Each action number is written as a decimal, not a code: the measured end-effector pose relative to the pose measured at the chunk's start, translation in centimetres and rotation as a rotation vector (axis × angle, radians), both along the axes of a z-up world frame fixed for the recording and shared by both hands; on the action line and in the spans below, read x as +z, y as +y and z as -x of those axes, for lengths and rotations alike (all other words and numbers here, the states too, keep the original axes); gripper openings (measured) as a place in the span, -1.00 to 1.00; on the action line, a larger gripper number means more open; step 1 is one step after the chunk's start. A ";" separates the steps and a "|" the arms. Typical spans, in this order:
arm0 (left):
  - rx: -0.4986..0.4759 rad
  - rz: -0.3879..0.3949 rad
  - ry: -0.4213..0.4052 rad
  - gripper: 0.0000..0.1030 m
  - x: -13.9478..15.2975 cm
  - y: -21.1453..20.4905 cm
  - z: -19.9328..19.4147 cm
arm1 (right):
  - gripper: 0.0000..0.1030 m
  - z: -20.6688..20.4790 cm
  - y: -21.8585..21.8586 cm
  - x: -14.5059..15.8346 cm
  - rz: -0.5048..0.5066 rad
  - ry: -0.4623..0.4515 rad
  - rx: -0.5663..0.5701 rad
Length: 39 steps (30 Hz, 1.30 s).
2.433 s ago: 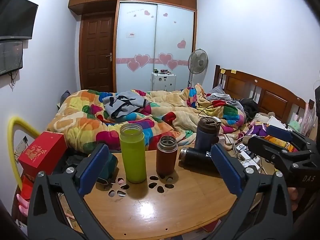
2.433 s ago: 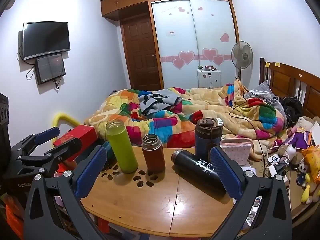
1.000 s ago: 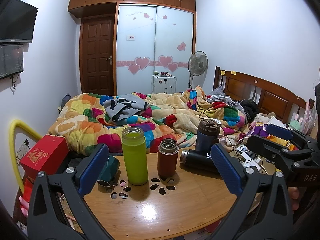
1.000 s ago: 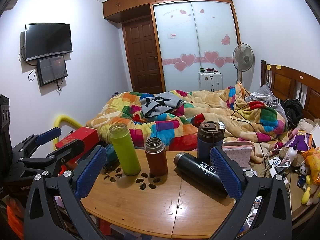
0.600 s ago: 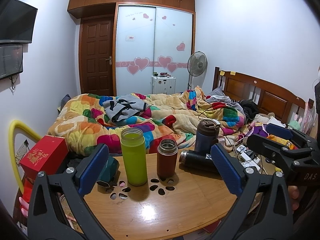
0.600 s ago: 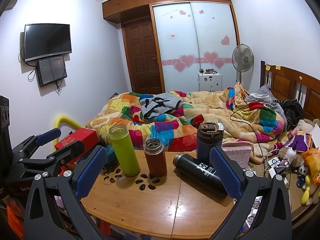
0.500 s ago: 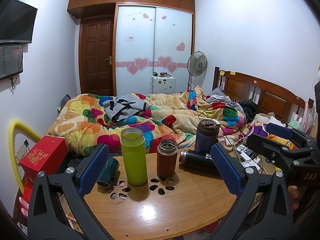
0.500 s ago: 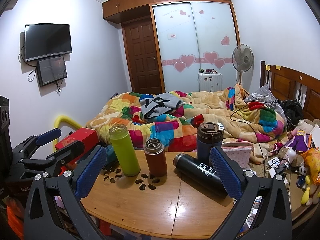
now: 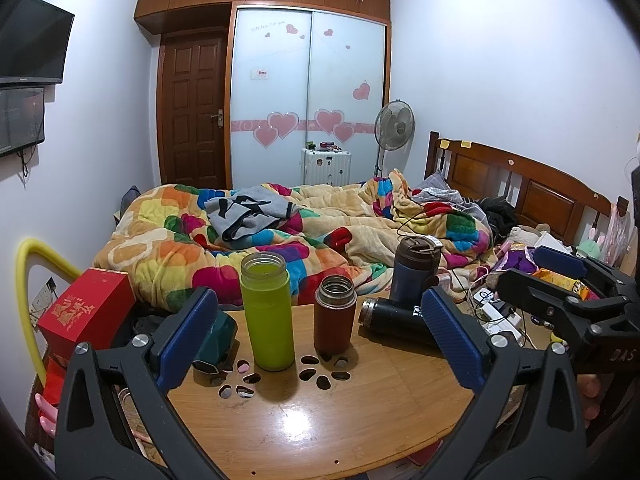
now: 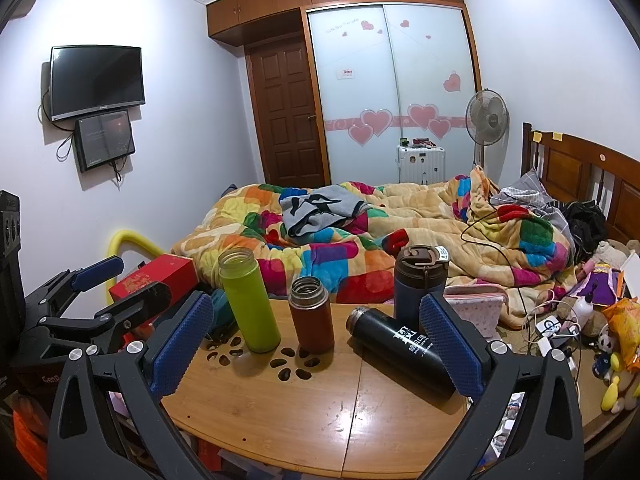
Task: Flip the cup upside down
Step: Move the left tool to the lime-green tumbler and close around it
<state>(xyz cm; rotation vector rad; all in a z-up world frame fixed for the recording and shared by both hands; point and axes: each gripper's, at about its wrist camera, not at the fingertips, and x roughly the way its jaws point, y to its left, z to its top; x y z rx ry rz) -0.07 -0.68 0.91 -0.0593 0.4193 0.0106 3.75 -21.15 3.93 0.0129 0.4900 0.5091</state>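
Four flasks are on a round wooden table [image 9: 304,432] [image 10: 280,412]. A green cup [image 9: 267,312] [image 10: 248,300] stands upright with no lid. A brown-red cup [image 9: 335,315] [image 10: 311,315] stands upright beside it, also open. A black flask [image 9: 394,316] [image 10: 400,346] lies on its side. A dark blue lidded flask [image 9: 414,266] [image 10: 418,280] stands behind it. My left gripper [image 9: 320,340] is open and empty, in front of the cups. My right gripper [image 10: 316,340] is open and empty, also short of them. Each gripper shows at the edge of the other's view.
A bed with a colourful quilt [image 9: 320,232] lies behind the table. A red box [image 9: 88,312] and a yellow tube [image 9: 28,280] are at the left. Cables, chargers and toys [image 10: 560,328] crowd the right. The table top has paw-shaped cut-outs [image 9: 320,372].
Both grippers have pulled back and risen slightly; the cups sit a little lower in view. Nothing on the table has moved. Both grippers stay open.
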 end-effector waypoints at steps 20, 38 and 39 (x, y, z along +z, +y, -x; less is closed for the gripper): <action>0.140 -0.032 0.219 0.46 -11.5 5.6 -14.5 | 1.00 -4.6 -1.0 -7.7 0.055 0.202 -0.018; -0.057 0.026 0.256 0.20 -10.8 3.6 -9.9 | 1.00 -4.2 2.1 -11.7 0.146 0.245 0.067; -0.073 0.023 0.261 0.20 -10.7 3.2 -9.5 | 1.00 -4.0 2.2 -12.0 0.151 0.251 0.078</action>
